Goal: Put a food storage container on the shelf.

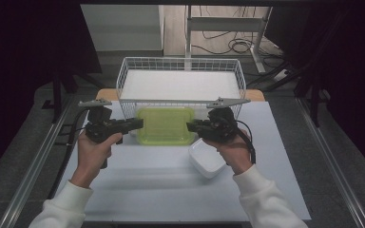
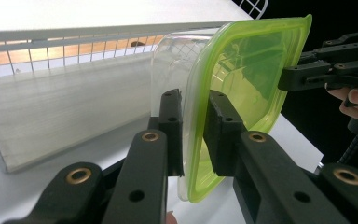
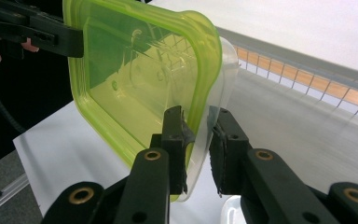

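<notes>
Green-lidded clear plastic container point(image 1: 166, 125) held off the surface.
Your left gripper point(image 1: 134, 124) and right gripper point(image 1: 193, 126) fingers pinch its nine and three o'clock rims; thin edges could slip free.

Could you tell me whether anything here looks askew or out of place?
Nothing stands out. The clear plastic container with the green lid sits level between the left gripper and right gripper, each shut on its rim. The white square bowl rests upright on the table.
</notes>
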A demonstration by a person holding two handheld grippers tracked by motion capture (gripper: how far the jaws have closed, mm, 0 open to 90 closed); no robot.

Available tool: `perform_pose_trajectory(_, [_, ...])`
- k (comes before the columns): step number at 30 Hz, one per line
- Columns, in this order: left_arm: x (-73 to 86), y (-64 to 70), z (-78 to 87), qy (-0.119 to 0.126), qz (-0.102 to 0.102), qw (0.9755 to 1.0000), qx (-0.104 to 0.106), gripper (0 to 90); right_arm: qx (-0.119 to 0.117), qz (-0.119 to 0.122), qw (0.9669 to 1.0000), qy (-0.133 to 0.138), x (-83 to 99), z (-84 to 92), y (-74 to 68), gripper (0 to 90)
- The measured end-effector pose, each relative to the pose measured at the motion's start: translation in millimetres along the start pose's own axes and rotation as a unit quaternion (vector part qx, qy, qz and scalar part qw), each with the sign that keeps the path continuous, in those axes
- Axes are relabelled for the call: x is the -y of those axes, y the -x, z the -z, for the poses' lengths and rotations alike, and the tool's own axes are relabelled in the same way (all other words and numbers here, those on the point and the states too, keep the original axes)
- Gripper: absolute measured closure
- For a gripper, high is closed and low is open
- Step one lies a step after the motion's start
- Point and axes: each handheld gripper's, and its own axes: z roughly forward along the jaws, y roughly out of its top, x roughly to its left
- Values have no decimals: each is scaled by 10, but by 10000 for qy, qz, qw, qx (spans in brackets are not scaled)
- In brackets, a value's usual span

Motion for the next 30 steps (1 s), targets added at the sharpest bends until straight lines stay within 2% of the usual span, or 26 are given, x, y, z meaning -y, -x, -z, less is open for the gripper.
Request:
perform_pose_trajectory(11, [-194,0,-33,-6,-49,10000,72,779,53,22,10000,67,-126,63,69,761])
perform_pose_trajectory(22, [-385,-26,-142,-26,-85,9999,71,779,76,-106,9998,145,-232,61,227,764])
perform_pose_trajectory(30, [-546,-16,-184,18,-179,9998,90,778,143,-72,9996,238,-334,102,306,765])
